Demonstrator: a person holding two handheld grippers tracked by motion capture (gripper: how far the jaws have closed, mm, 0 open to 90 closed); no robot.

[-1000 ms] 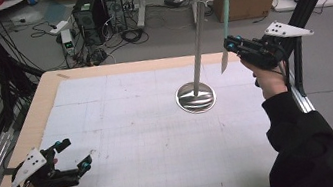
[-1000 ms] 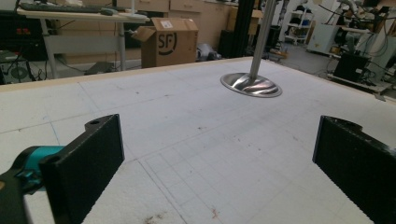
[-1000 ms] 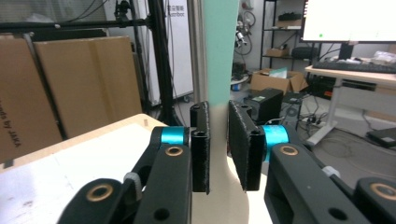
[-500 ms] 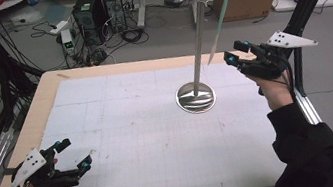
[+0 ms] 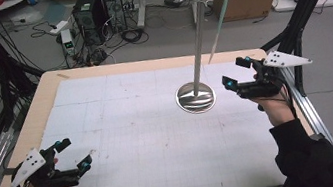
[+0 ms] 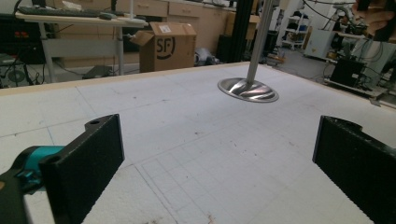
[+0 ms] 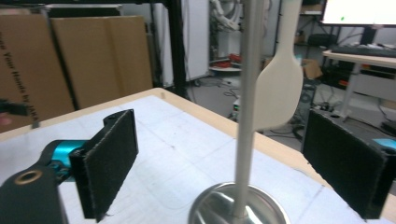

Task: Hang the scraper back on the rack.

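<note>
A metal stand (image 5: pixel 197 93) rises right of centre on the white-topped table (image 5: pixel 125 130), a pale spatula (image 5: pixel 219 28) hanging from a hook at its top. At right of the frame, the right gripper (image 5: pixel 236 73) hovers just beside the stand's base, jaws wide apart and empty. At lower left, the left gripper (image 5: pixel 73 153) rests near the table's edge, also spread open, holding nothing.

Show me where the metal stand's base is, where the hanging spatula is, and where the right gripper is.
metal stand (image 5: pixel 196 97), high view, on its round base.
spatula (image 7: pixel 279 88), right gripper view, on its pale flat blade.
right gripper (image 5: pixel 236 73), high view, midway between its open fingertips.
</note>
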